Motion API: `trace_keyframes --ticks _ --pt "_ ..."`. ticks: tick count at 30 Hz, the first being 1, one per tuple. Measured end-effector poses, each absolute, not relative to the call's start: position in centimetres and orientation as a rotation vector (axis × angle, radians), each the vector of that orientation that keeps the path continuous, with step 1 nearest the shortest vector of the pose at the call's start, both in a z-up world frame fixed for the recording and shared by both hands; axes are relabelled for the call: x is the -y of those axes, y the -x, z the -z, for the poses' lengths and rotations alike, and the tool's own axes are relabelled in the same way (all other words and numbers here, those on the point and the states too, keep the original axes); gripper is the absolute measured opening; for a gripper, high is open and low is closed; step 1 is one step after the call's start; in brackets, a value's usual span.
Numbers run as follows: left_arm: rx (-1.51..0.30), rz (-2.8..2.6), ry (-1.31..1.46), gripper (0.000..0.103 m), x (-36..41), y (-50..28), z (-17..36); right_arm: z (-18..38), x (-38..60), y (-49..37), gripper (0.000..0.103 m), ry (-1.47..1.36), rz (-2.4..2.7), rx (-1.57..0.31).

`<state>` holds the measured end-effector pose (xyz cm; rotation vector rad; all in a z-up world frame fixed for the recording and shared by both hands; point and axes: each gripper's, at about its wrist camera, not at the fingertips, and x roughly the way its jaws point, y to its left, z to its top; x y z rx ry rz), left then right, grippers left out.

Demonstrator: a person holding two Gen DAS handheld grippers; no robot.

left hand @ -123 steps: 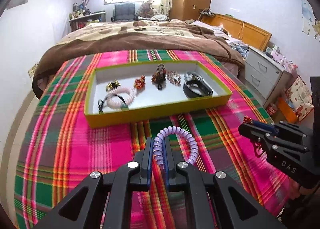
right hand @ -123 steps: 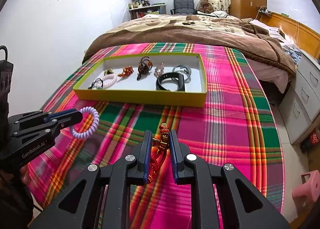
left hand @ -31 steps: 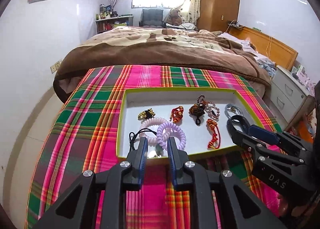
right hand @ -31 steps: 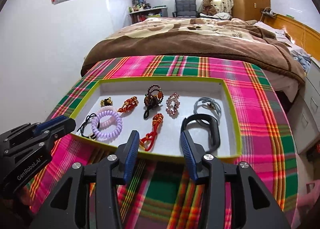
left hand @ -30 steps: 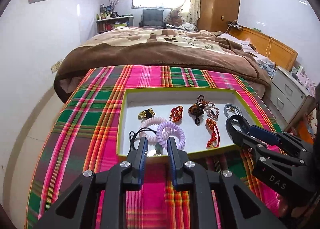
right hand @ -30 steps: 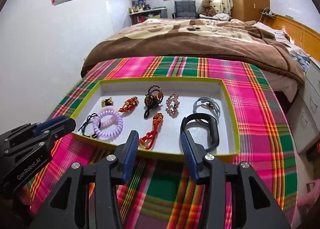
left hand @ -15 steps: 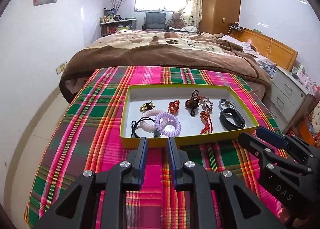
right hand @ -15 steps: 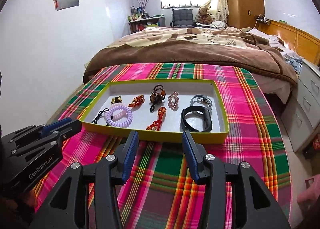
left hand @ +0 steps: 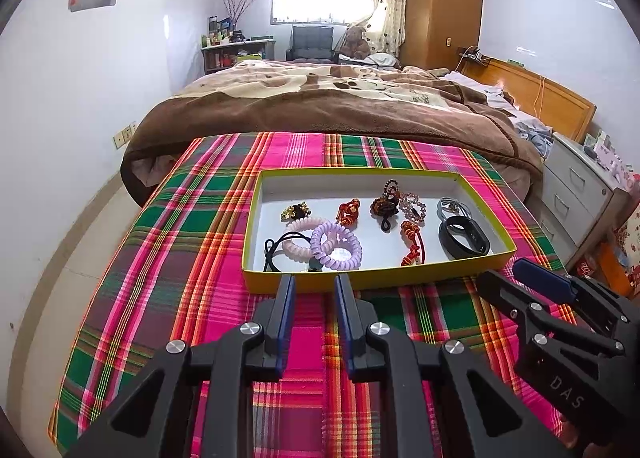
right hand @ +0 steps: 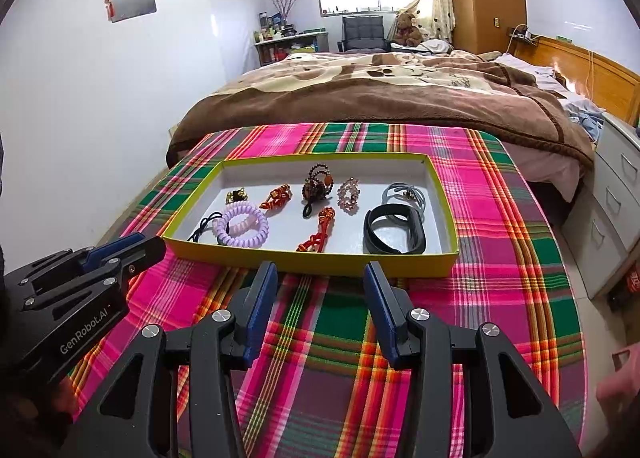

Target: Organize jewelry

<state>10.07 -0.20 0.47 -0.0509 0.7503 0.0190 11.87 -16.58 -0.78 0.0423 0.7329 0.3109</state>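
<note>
A yellow-rimmed tray (left hand: 372, 280) (right hand: 312, 261) lies on the plaid cloth and holds several pieces of jewelry. A purple coil bracelet (left hand: 336, 245) (right hand: 245, 225) lies at its near left, partly over a pink coil band (left hand: 298, 240). A red knotted charm (left hand: 412, 244) (right hand: 318, 234) lies in the middle. A black band (left hand: 464, 237) (right hand: 394, 234) lies at the right. My left gripper (left hand: 314, 286) (right hand: 140, 248) is open and empty, just in front of the tray. My right gripper (right hand: 320, 278) (left hand: 508, 274) is open and empty, also short of the tray.
The plaid-covered table (left hand: 192, 258) ends close on the left and near sides. A bed with a brown blanket (left hand: 340, 105) stands behind it. White drawers (left hand: 576, 193) stand at the right, a white wall at the left.
Both grippers have let go of the purple coil and the red charm in the tray and have pulled back toward me. The tray now lies farther away in both views.
</note>
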Motion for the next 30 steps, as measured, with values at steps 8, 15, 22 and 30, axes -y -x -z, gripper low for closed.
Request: trace_keyframes --ticks 8,15,22,30 --pt "-0.750 -0.019 0.055 0.019 0.14 -10.12 -0.39 0.84 16.52 -11.72 0.046 -0.045 -0.313 -0.737" --pt "-0.752 -0.020 0.056 0.019 0.01 -10.09 -0.37 0.79 16.45 -11.54 0.046 -0.047 -0.319 -0.735" --pt "-0.757 -0.018 0.057 0.019 0.00 -10.14 -0.24 0.74 16.45 -11.37 0.046 -0.048 -0.318 -0.738" --pt "-0.762 -0.017 0.059 0.019 0.06 -10.11 -0.10 0.68 16.39 -11.20 0.046 -0.048 -0.322 -0.737"
